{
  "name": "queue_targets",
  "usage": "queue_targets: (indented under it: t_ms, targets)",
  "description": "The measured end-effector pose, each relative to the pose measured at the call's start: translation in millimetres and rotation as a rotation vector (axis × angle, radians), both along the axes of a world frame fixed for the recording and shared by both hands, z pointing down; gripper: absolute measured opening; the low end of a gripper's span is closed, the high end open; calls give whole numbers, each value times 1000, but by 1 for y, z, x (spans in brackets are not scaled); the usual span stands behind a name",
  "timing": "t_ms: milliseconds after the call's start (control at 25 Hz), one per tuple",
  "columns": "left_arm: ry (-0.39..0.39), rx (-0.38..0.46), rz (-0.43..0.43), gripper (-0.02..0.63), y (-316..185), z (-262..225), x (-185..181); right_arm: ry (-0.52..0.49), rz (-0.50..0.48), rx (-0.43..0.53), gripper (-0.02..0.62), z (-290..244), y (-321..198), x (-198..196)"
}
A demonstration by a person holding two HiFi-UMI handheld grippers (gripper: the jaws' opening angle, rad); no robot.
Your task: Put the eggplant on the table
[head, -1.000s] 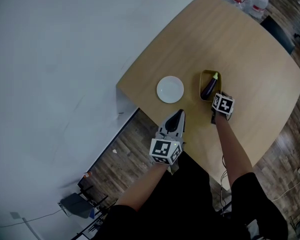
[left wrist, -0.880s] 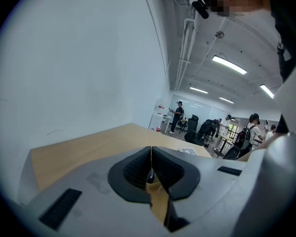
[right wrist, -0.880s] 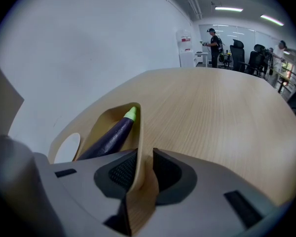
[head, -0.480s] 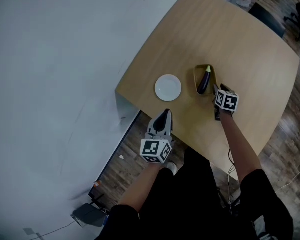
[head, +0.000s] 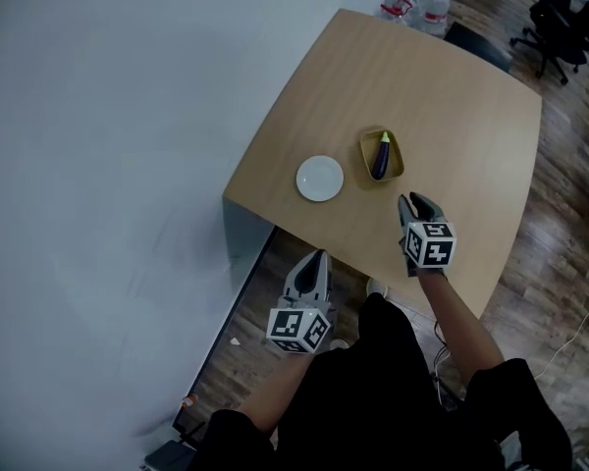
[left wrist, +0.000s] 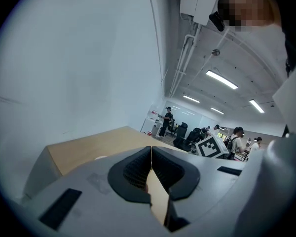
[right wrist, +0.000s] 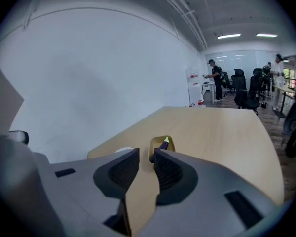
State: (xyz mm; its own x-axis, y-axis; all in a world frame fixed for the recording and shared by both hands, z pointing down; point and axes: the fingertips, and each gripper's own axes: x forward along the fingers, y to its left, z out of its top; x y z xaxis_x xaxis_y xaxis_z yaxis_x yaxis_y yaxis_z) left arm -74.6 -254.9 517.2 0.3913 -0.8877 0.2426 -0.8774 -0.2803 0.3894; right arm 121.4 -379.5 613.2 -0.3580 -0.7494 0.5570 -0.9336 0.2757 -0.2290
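closing on nothing are right gripper (head: 412,200) jaws; left gripper (head: 317,256) jaws together; eggplant (head: 381,157) in yellow dish (head: 398,168).

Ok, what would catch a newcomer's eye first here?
The purple eggplant lying in a yellow dish on the wooden table, a white plate beside it. The right gripper hovers over the near edge, jaws closing with nothing between them; the left gripper is shut, off the table.

A plain pale wall (head: 98,116) fills the left half of the head view. Dark wood-plank floor (head: 569,155) runs down the right edge, beside the light wooden counter (head: 452,96) at centre. Black office chairs (head: 555,13) stand at upper right. In the left gripper view, strip lights (left wrist: 222,80) glow on the ceiling.
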Motion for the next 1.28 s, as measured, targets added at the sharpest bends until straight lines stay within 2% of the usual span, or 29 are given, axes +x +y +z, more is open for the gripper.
queue_targets:
  t_ms: [160,320,440,600,720,960,1280]
  targets:
    - [-8,21,55,15,49,-8,-13,-21,12,47,63,-37,72,-13]
    - [29,45,78,15,97,-16,-22,-8,-19,106,61,-64,151,-31]
    - [57,70,63,15,135,-26,-29,30,-53,144,61,-75,207,-51]
    - [75,71,72,15,191,-29,-41,38,-32,160,61,-81,278,-72]
    - [59,88,88,15,222,-32,-49,27,-10,177,61,-89,317,-85]
    - [33,124,70,15,249,-42,-70,46,-38,212,61,-102,361,-102]
    - [-3,175,94,15,243,-53,-61,87,-24,281,60,-124,363,-94]
